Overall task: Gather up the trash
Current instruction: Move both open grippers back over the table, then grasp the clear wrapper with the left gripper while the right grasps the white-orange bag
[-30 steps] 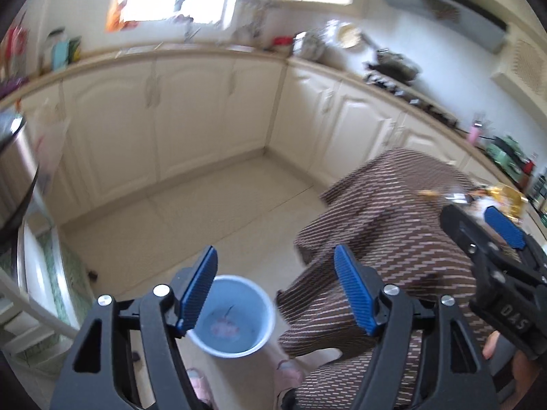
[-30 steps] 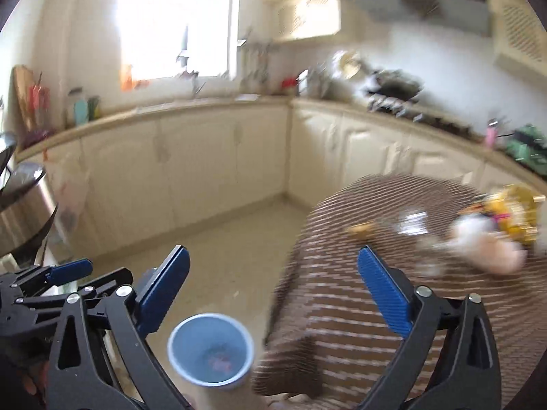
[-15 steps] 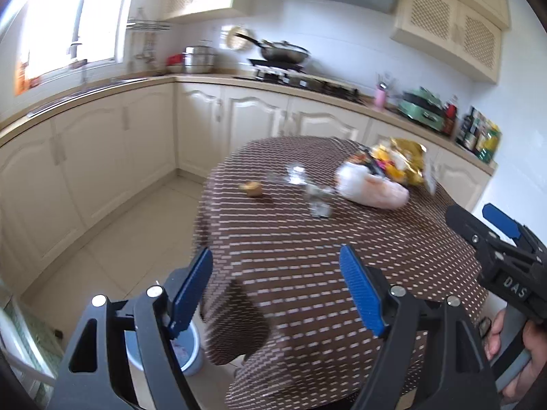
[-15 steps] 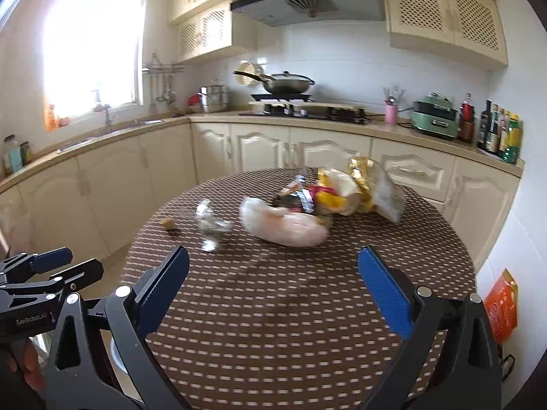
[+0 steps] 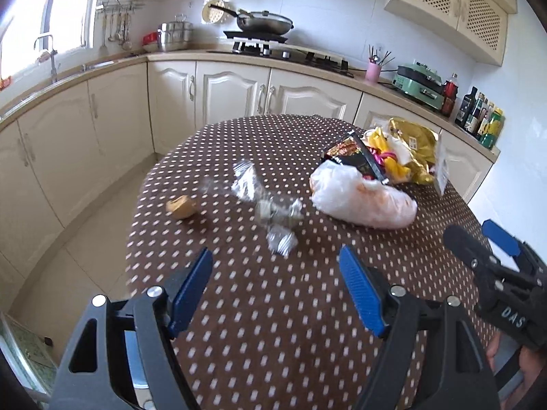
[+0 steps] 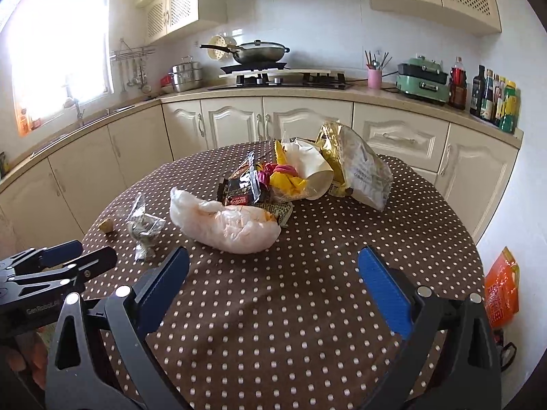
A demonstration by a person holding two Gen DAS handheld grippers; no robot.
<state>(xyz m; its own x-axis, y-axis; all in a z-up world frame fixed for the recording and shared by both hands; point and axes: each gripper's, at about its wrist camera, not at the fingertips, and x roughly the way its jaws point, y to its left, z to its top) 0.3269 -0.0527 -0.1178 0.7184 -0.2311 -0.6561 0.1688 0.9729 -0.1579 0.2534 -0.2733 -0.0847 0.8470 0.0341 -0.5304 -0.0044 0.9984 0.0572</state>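
Both tools, left tool (image 5: pixel 275 285) and right tool (image 6: pixel 273 282), gape empty over the table (image 6: pixel 307 307); I'm lined up on the far trash: white bag (image 6: pixel 225 223), wrappers (image 5: pixel 270 205).

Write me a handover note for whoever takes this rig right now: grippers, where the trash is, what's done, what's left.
Left hand-held gripper: open, empty, above the table's near edge.
Right hand-held gripper: open, empty, beside it.
Trash on the dotted table: white plastic bag, crumpled clear wrappers, small brown scrap, and a pile of snack packets behind the bag.
Done: nothing gripped yet.
Left: pick up every piece; no bin shows in these views.
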